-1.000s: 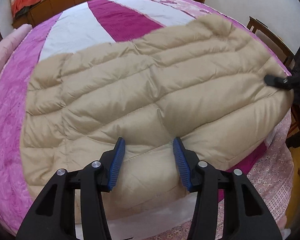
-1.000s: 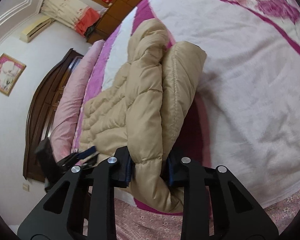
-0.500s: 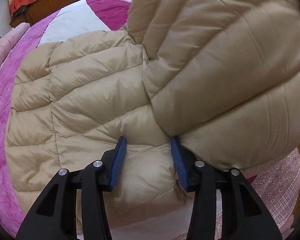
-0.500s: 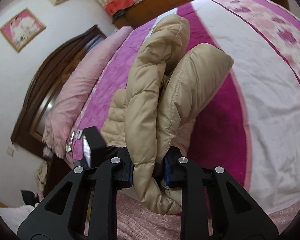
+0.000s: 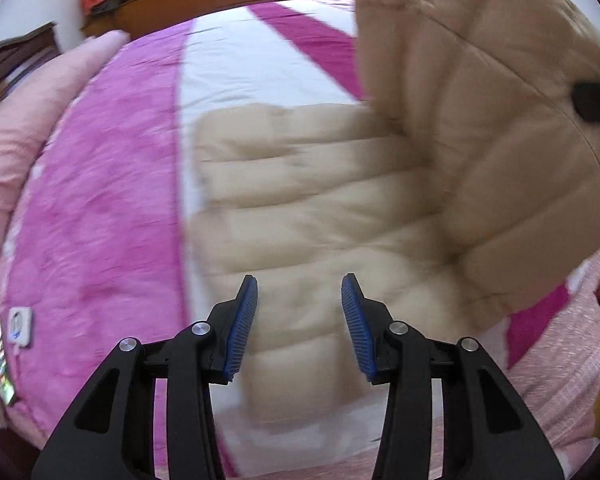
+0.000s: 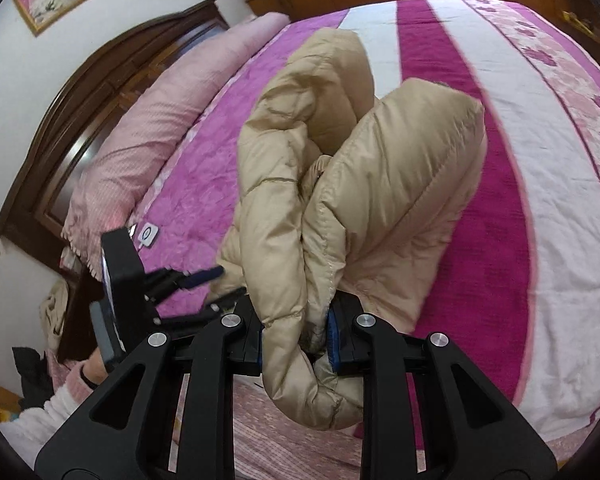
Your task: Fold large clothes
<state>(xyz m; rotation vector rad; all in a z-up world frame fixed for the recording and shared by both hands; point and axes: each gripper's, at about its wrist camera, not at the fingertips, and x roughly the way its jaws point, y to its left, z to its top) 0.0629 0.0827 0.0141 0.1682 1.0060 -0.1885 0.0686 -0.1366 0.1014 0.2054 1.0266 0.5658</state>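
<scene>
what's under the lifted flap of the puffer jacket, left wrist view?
Under the lifted flap held by the right gripper: the rest of the puffer jacket, flat on the bedspread. Bedspread beneath it is hidden.

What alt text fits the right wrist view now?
The right gripper is shut on a bunched edge of the beige puffer jacket, lifting it over the pink-striped bed. The open left gripper shows at lower left.

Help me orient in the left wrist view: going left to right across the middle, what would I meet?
Pink pillow → magenta band of the bedspread → flat part of the tan puffer jacket → its lifted flap.
</scene>
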